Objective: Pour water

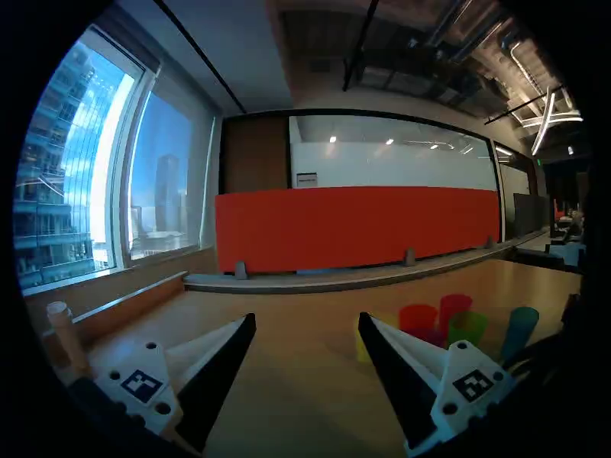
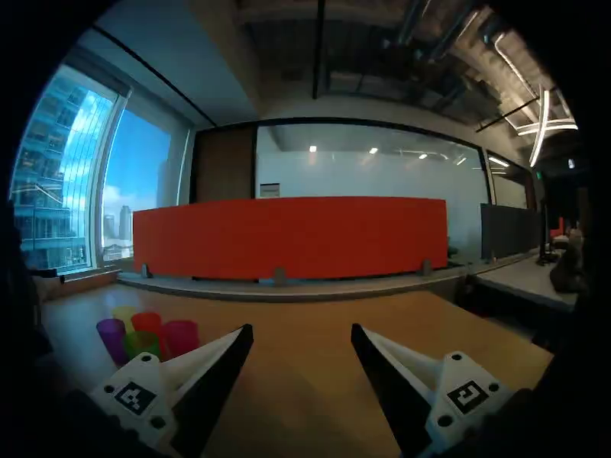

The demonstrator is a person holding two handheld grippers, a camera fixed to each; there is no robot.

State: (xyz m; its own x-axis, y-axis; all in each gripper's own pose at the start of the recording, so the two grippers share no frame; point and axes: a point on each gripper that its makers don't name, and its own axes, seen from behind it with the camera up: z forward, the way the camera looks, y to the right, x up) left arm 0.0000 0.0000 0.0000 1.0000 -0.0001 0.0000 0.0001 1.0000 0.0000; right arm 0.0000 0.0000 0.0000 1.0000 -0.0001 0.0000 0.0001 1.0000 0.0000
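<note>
In the left gripper view my left gripper [image 1: 305,320] is open above the wooden table [image 1: 305,389], nothing between its fingers. A cluster of coloured plastic cups stands just right of it: red [image 1: 418,318], pink [image 1: 454,305], green [image 1: 467,327], teal [image 1: 520,328] and a yellow one [image 1: 360,347] half hidden behind the right finger. A bottle with a tan cap [image 1: 61,332] stands at the far left. In the right gripper view my right gripper [image 2: 301,330] is open over bare table [image 2: 305,382]. The cups sit to its left: purple [image 2: 113,337], red [image 2: 147,324], pink [image 2: 182,336], green [image 2: 141,344], yellow [image 2: 126,314].
A red divider panel [image 1: 355,227] stands along the table's far edge, with a glass wall behind it. Tall windows [image 1: 84,183] run along the left. More desks [image 2: 527,278] lie to the right. A low wooden ledge [image 1: 130,301] borders the table's left side.
</note>
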